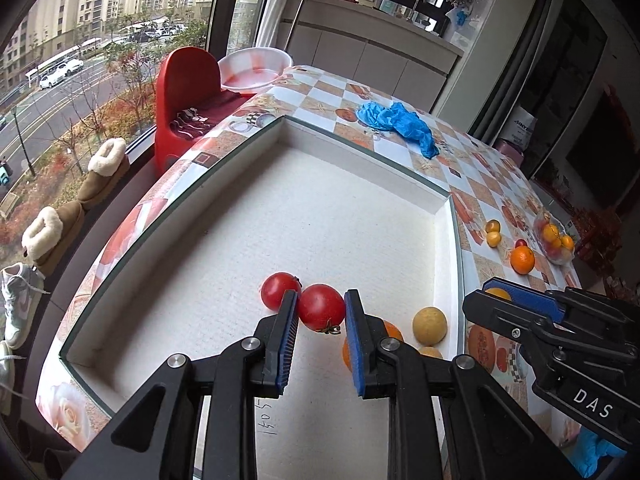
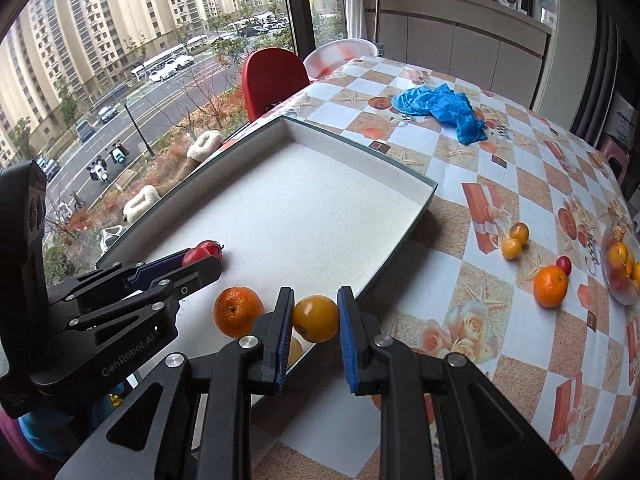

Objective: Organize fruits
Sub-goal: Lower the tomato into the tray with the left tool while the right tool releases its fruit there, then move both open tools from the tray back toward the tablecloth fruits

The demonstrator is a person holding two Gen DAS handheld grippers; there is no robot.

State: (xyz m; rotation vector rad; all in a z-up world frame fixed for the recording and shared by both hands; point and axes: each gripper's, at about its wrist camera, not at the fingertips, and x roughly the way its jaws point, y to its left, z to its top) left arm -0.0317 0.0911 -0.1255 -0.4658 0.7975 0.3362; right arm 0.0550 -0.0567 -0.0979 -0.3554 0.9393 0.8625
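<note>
A shallow white tray (image 1: 360, 148) lies on the checked table. My left gripper (image 1: 321, 308) is shut on a red tomato (image 1: 321, 307) over the tray floor, beside a second tomato (image 1: 278, 290). A yellow round fruit (image 1: 429, 324) and an orange (image 1: 390, 330) lie in the tray's near right corner. My right gripper (image 2: 315, 318) is shut on a yellow-orange fruit (image 2: 315, 318) above the tray's right edge, next to the orange (image 2: 238, 311). The left gripper (image 2: 192, 264) shows at the left of the right wrist view.
On the table right of the tray (image 2: 424, 190) lie two small yellow fruits (image 2: 515, 240), an orange (image 2: 551, 286) with a small red fruit (image 2: 564, 264), and a clear bowl of fruit (image 2: 622, 268). A blue crumpled bag (image 2: 444, 106) lies at the back. A red chair (image 1: 180, 92) stands beyond.
</note>
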